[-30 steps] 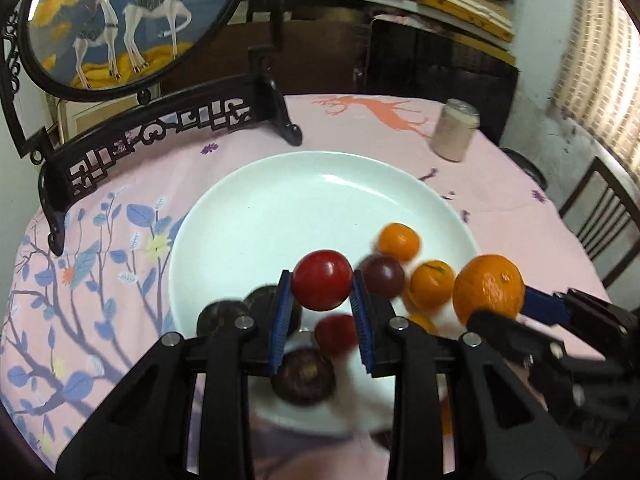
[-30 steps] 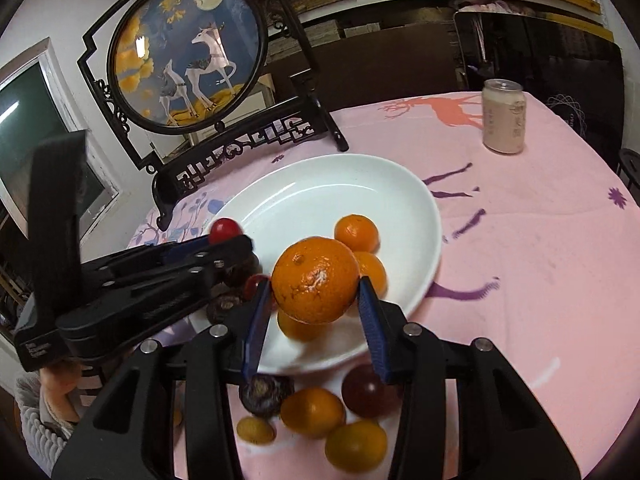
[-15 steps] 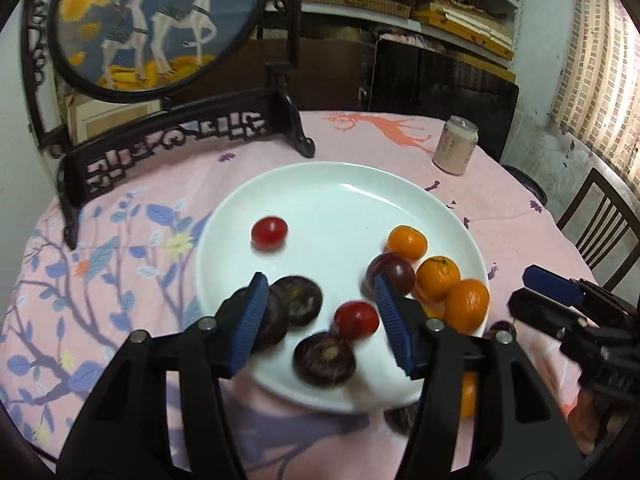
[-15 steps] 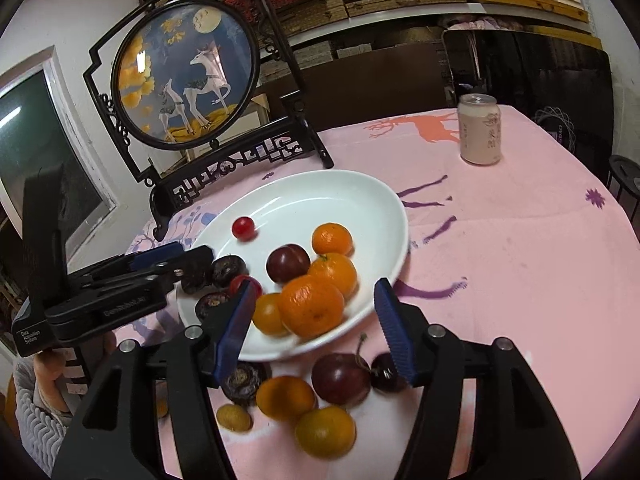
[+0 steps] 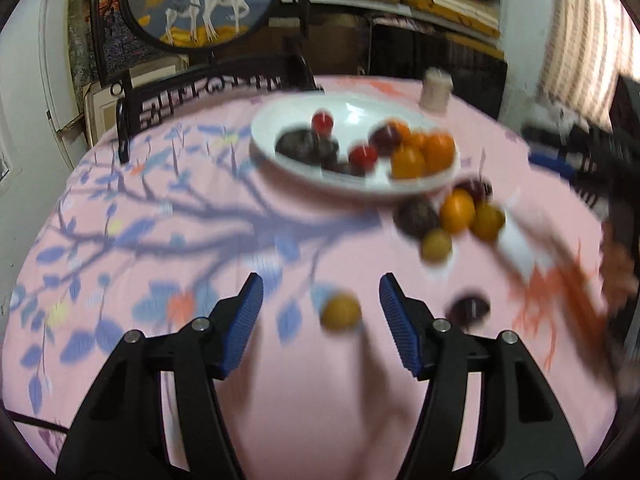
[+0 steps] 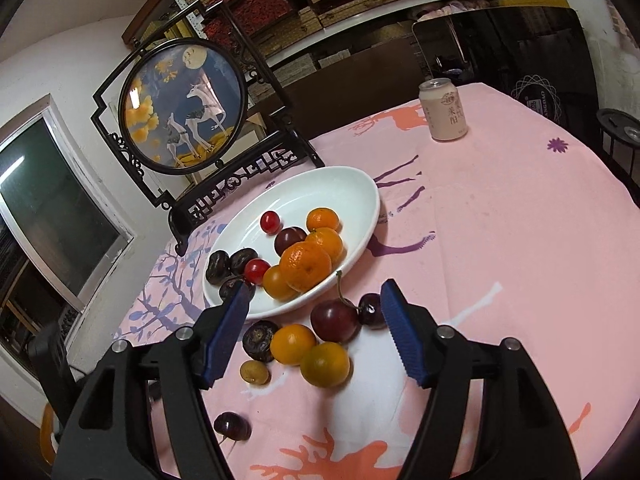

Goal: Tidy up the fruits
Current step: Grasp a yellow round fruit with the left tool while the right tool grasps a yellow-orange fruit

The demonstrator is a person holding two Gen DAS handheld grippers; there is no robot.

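Pink printed tablecloth [image 6: 500, 220] covers the round table; shelves of stacked boxes line the rear wall. Left gripper [image 5: 321, 308]: jaws wide, nothing held, w/ a small yellow fruit [image 5: 341, 312] on the cloth between the pads. Left view is motion-blurred, so fruit types there are hard to tell; a dark fruit [image 5: 468, 307] lies just right of the right pad. Right gripper [image 6: 316, 312]: jaws wide, nothing held, above a loose cluster on the cloth: two oranges [image 6: 293, 343], a large cherry [image 6: 334, 321], a smaller cherry partly behind the right pad, a dark fruit, a small yellow one. White plate [image 6: 360, 188] just beyond holds oranges, cherry tomatoes, dark fruits; left pad hides part of its near rim. Beyond: deer-picture stand [image 6: 182, 104] at rear left, drink can [image 6: 443, 110] at rear right, window at left edge.
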